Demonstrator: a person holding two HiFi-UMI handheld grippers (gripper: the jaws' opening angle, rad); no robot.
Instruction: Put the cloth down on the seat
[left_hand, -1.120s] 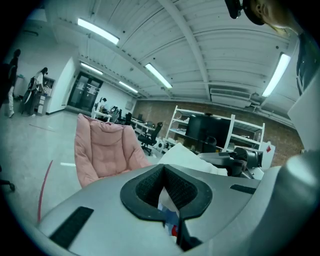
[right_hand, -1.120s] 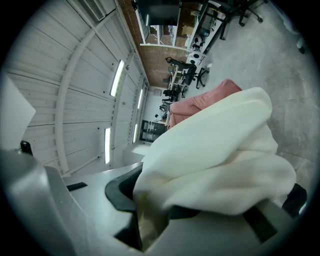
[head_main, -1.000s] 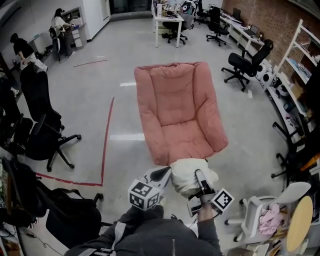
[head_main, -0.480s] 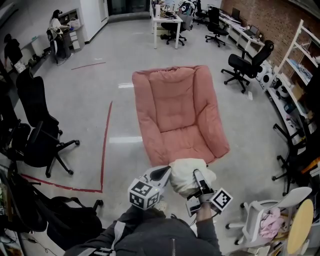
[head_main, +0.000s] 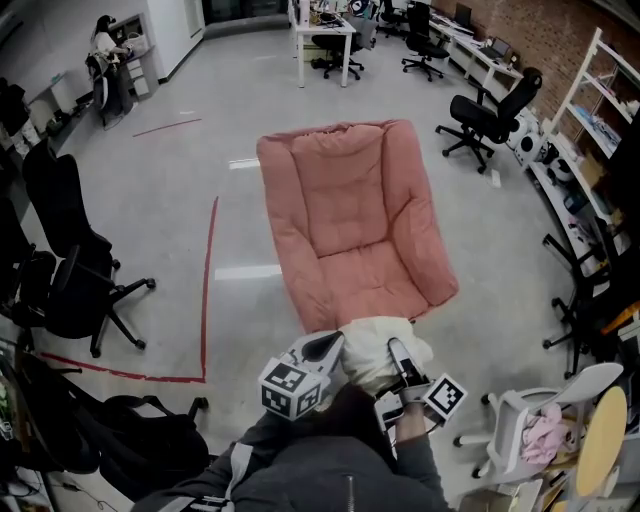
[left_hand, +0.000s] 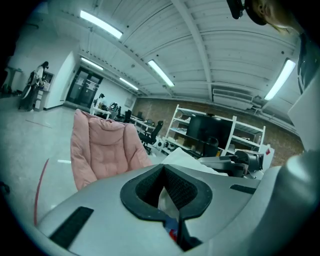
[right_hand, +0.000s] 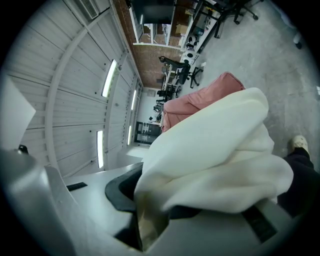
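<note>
A bundled cream cloth (head_main: 375, 345) hangs between my two grippers, just before the front edge of the pink lounge chair (head_main: 350, 220). My left gripper (head_main: 335, 347) is shut on the cloth's left side; in the left gripper view a fold of cloth (left_hand: 166, 199) is pinched between its dark pads, with the chair (left_hand: 105, 150) ahead. On the cloth's right side my right gripper (head_main: 396, 352) is shut too. The cloth (right_hand: 215, 145) billows over the jaws in the right gripper view and hides most of the chair (right_hand: 200, 100).
Black office chairs stand at the left (head_main: 75, 275) and upper right (head_main: 490, 120). A red tape line (head_main: 208, 290) runs along the floor left of the pink chair. A white chair with pink fabric (head_main: 530, 430) is at the lower right, a black bag (head_main: 150, 430) at the lower left.
Both grippers keep their hold on the cloth at the chair's front edge. The head view has shifted slightly, and the people at the far left have moved.
</note>
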